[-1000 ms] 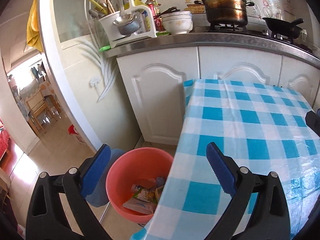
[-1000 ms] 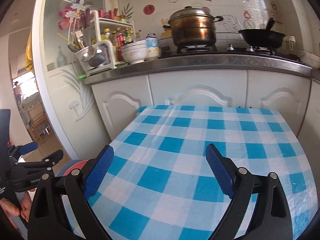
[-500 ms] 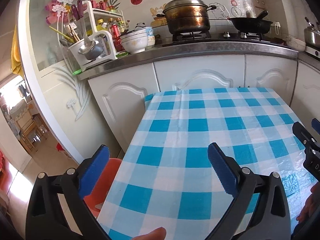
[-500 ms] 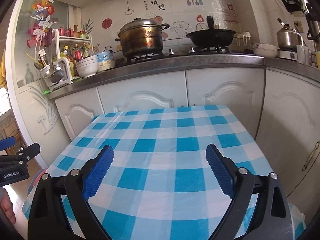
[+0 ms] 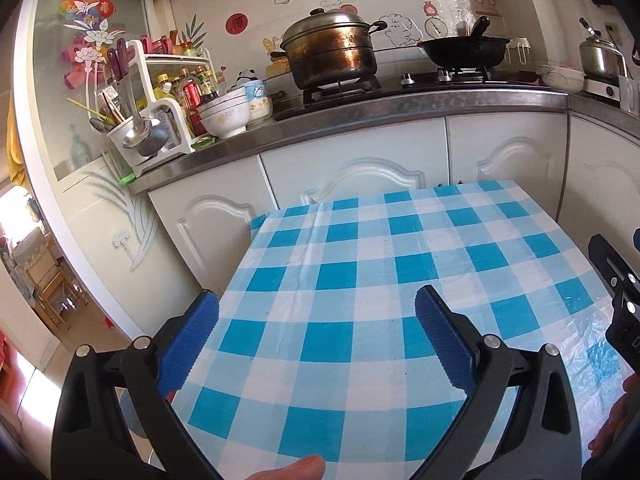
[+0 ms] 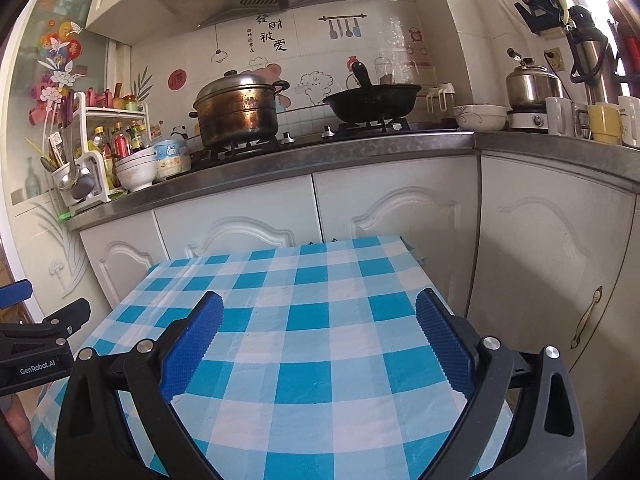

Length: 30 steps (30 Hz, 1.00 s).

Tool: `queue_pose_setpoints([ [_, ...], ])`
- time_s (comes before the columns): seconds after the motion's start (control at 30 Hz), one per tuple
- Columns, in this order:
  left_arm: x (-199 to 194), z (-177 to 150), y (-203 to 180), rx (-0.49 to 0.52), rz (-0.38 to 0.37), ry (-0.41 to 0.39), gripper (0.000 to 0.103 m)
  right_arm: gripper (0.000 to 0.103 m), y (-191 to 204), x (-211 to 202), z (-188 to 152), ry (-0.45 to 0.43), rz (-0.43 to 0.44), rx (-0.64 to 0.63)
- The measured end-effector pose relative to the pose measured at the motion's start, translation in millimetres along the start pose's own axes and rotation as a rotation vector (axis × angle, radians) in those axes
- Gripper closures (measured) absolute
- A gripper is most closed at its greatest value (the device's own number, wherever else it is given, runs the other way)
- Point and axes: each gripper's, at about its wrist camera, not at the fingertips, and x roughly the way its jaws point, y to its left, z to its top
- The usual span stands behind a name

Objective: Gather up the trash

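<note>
My left gripper [image 5: 318, 304] is open and empty above the near left part of a table with a blue and white checked cloth [image 5: 384, 264]. My right gripper [image 6: 320, 308] is open and empty above the same cloth [image 6: 304, 296], nearer the table's right side. No trash and no bin show in either view. The right gripper's body shows at the right edge of the left wrist view [image 5: 616, 296]. The left gripper's body shows at the left edge of the right wrist view [image 6: 44, 332].
White kitchen cabinets [image 6: 384, 216] and a steel counter [image 6: 320, 156] stand just behind the table. A large pot [image 6: 238, 114] and a black wok [image 6: 372, 102] sit on the stove. A rack of bottles and utensils [image 5: 152, 112] and bowls [image 5: 222, 114] stand at the counter's left end.
Both grippers have swung right and tilted up. The red bin with trash beside the table's left edge has dropped out of the left wrist view. Both grippers stay open.
</note>
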Motion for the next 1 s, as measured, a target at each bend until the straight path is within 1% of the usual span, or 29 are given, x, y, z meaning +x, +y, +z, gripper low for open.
queue_pose_setpoints([
  [0.13, -0.6, 1.5, -10.9, 0.010, -0.016, -0.003, 0.004, 0.007, -4.8, -3.1, 1.0, -0.018, -0.016, 0.000],
  [0.33, 2.1, -0.6, -17.2, 0.009, -0.034, 0.009, 0.004, 0.007, -7.2, -0.4, 0.1, -0.009, -0.019, 0.000],
  [0.5, 4.9, -3.6, -18.2, 0.006, -0.040, 0.020, 0.004, 0.007, -7.2, -0.8, -0.4, -0.019, -0.024, -0.005],
  [1.0, 15.5, -11.3, -17.6, -0.006, -0.048, 0.049, 0.004, 0.007, -4.4, 6.9, -5.3, 0.003, -0.037, -0.026],
])
